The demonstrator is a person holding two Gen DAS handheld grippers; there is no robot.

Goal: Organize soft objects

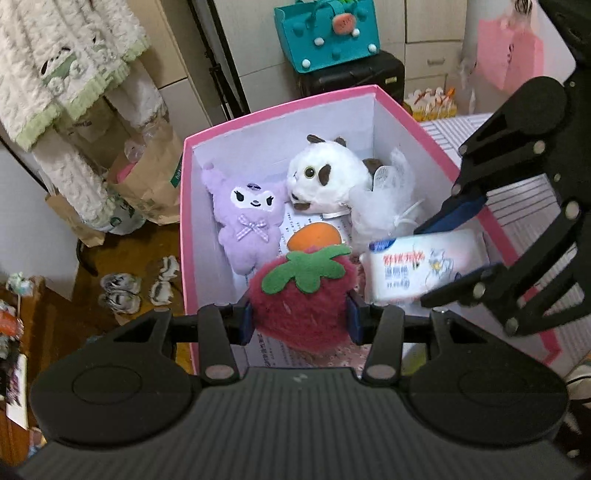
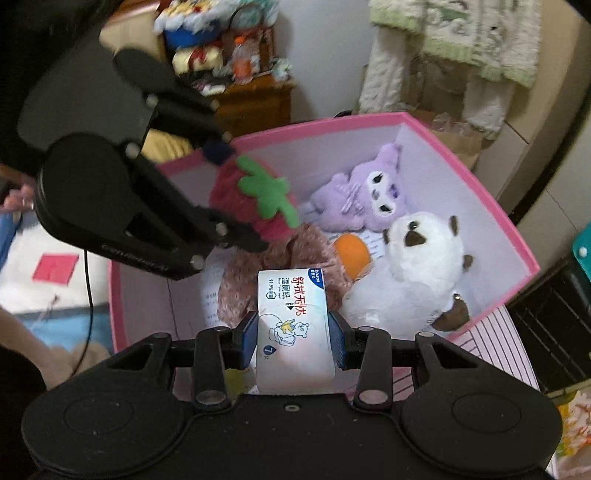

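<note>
A pink box with white inner walls holds a purple plush, a white plush with brown patches and an orange soft ball. My left gripper is shut on a red strawberry plush above the box's near edge. My right gripper is shut on a white wet-wipes pack above the box. The right gripper shows in the left wrist view holding the pack. The left gripper shows in the right wrist view with the strawberry. A floral cloth lies in the box.
A teal felt bag sits on a black suitcase behind the box. Paper bags and hanging fleece clothes are to the left. Slippers lie on the wooden floor. A wooden cabinet stands beyond the box.
</note>
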